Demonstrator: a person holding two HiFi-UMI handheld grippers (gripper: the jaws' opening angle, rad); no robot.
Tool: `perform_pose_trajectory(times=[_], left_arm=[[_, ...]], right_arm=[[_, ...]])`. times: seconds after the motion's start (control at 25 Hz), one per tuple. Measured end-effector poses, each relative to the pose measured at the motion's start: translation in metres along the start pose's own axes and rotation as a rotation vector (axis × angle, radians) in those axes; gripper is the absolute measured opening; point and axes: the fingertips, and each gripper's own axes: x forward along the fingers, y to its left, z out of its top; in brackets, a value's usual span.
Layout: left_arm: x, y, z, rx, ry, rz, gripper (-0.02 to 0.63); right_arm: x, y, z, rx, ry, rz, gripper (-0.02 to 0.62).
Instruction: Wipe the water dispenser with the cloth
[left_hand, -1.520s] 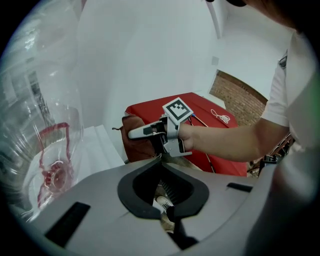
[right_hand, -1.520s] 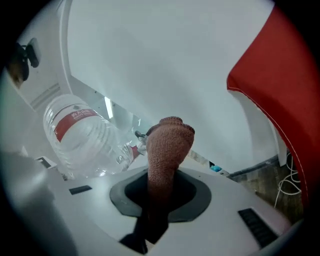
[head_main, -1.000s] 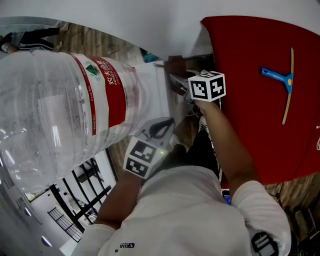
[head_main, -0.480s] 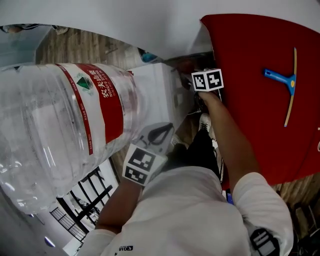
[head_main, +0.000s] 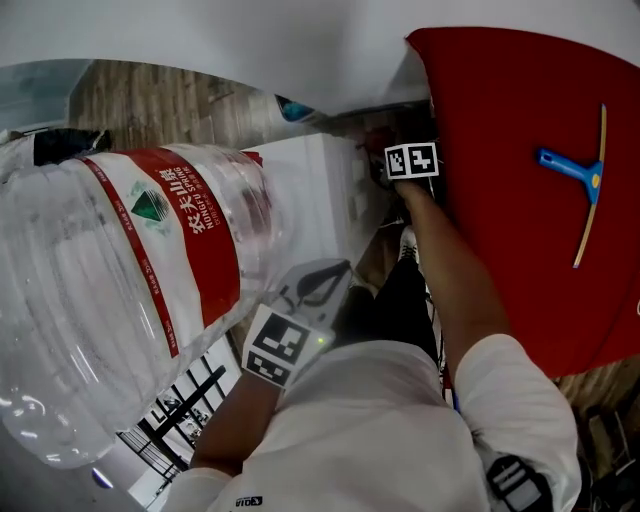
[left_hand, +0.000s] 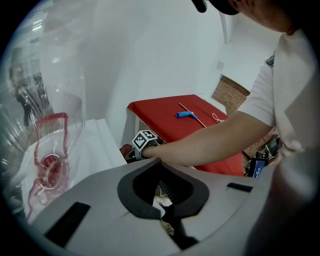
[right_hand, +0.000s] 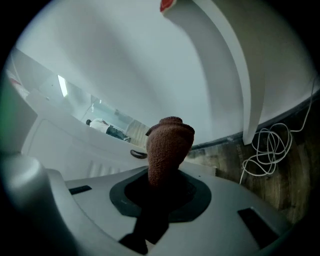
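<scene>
The white water dispenser (head_main: 312, 196) carries a big clear bottle (head_main: 120, 300) with a red label. My right gripper (head_main: 396, 168) is at the dispenser's far right side, low down, shut on a brown knitted cloth (right_hand: 169, 142). That cloth sticks up out of the right gripper (right_hand: 159, 192), close to the dispenser's white panel (right_hand: 85, 150); contact cannot be told. My left gripper (head_main: 326, 272) hangs near the dispenser's near corner, beside the bottle, shut with nothing in it. In the left gripper view the left gripper (left_hand: 167, 216) points toward my right arm (left_hand: 200, 145) and the bottle neck (left_hand: 50, 165).
A red table (head_main: 520, 180) stands at the right, with a blue squeegee (head_main: 582, 190) lying on it. A white table leg (right_hand: 240, 75) and a coiled white cable (right_hand: 265, 150) lie on the wooden floor near the right gripper. A white wall is behind.
The right gripper has moved a little farther back and down along the dispenser's side with the cloth. The bottle has shifted in view as my head turned. The left gripper has hardly moved.
</scene>
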Motion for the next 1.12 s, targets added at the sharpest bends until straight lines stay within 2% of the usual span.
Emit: perform_pose_trajectory(times=[0.24, 0.6, 0.92, 1.12], left_arm=[[0.002, -0.001, -0.001, -0.002, 0.002, -0.005, -0.011], [-0.004, -0.007, -0.003, 0.011, -0.005, -0.012, -0.011], [-0.017, -0.018, -0.006, 0.081, -0.04, -0.051, -0.011], [-0.036, -0.02, -0.018, 0.123, -0.065, -0.063, -0.011]], right_arm=[[0.017, -0.03, -0.016, 0.028, 0.021, -0.05, 0.071], [0.001, -0.02, -0.012, 0.023, -0.042, -0.071, 0.071], [-0.042, 0.014, -0.01, -0.027, -0.142, -0.068, 0.071], [-0.076, 0.057, -0.018, -0.082, -0.208, -0.054, 0.071]])
